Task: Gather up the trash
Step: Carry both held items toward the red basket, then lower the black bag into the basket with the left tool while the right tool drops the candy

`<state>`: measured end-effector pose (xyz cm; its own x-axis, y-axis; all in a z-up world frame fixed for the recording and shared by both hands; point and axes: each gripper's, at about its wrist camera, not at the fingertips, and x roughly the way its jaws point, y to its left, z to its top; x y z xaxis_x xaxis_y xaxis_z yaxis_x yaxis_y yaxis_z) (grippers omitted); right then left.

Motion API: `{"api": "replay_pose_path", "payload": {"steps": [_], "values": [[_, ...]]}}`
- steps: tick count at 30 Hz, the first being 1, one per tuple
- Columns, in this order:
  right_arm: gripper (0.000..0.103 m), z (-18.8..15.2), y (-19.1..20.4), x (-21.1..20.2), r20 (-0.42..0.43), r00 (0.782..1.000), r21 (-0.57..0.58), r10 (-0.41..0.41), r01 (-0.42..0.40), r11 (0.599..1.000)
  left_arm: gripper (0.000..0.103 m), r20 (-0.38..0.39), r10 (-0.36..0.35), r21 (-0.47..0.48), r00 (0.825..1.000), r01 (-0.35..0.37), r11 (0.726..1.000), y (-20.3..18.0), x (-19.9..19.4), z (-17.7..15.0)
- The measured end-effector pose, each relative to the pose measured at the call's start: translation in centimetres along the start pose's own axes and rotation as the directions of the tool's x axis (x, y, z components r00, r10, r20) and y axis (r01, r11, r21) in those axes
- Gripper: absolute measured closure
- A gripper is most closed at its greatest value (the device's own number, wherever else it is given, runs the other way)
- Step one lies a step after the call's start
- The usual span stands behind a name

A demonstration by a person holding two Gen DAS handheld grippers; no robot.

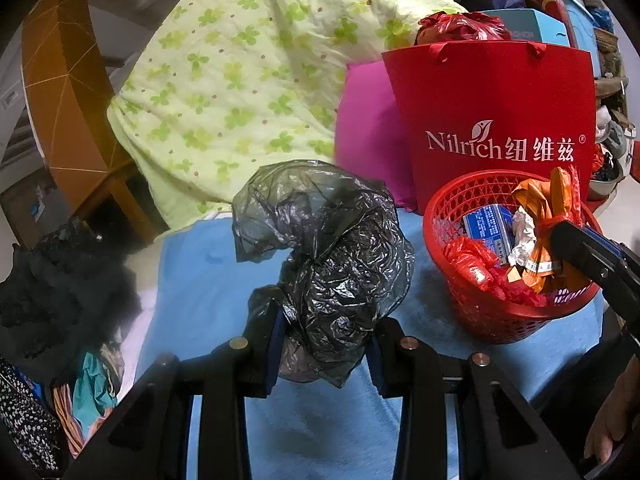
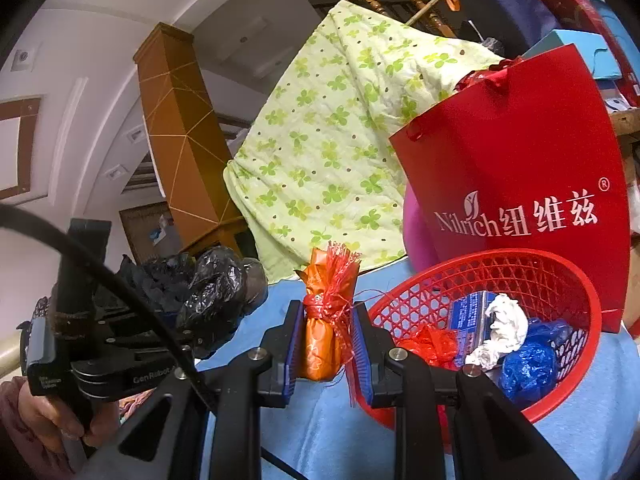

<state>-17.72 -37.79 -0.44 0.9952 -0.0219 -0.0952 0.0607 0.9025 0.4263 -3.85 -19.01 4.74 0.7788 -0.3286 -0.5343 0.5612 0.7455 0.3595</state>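
Observation:
My left gripper (image 1: 326,344) is shut on a crumpled black plastic bag (image 1: 328,256), held above the blue cloth (image 1: 208,292). The bag bulges up and out between the pads. The right gripper (image 2: 324,344) is shut on an orange wrapper (image 2: 320,344) with a red fringe, held upright just left of the red mesh basket (image 2: 560,276). In the left wrist view that wrapper (image 1: 536,208) overlaps the basket's (image 1: 492,320) right side. The basket holds a blue box (image 1: 486,226), crumpled white paper (image 2: 504,324), and blue (image 2: 528,364) and red plastic (image 2: 432,344).
A red paper bag (image 1: 492,92) printed "Nilrich" stands right behind the basket, with a pink cushion (image 1: 368,128) to its left. A green clover-print quilt (image 1: 240,80) is heaped at the back. Dark clothes (image 1: 56,288) lie at the left edge. A hand (image 2: 52,416) holds the left gripper's handle.

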Motion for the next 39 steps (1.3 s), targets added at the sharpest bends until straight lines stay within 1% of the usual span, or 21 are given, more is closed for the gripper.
{"api": "replay_pose_path", "payload": {"steps": [10,21,32,37,39], "values": [[0.077,0.4,-1.1,-0.8,0.031,0.999,0.05,-0.028,0.026,0.998,0.065,0.009,-0.02,0.012,1.0,0.02,1.0,-0.7,0.1,0.4],[0.077,0.9,-3.0,-1.6,0.072,0.992,0.123,-0.1,0.091,0.988,0.065,0.026,-0.049,0.023,0.998,0.048,0.999,-1.5,0.2,1.0],[0.077,1.2,-3.7,-2.1,0.09,0.983,0.144,-0.162,0.148,0.979,0.065,0.037,-0.082,0.038,0.996,0.08,0.996,-2.6,0.7,2.0],[0.077,1.1,-3.6,-2.2,0.09,0.972,0.142,-0.218,0.204,0.969,0.065,0.041,-0.104,0.044,0.994,0.103,0.994,-2.9,1.2,2.4],[0.077,1.1,-3.5,-2.0,0.08,0.962,0.129,-0.26,0.248,0.96,0.065,0.045,-0.115,0.047,0.992,0.113,0.992,-3.2,1.4,2.5]]}}
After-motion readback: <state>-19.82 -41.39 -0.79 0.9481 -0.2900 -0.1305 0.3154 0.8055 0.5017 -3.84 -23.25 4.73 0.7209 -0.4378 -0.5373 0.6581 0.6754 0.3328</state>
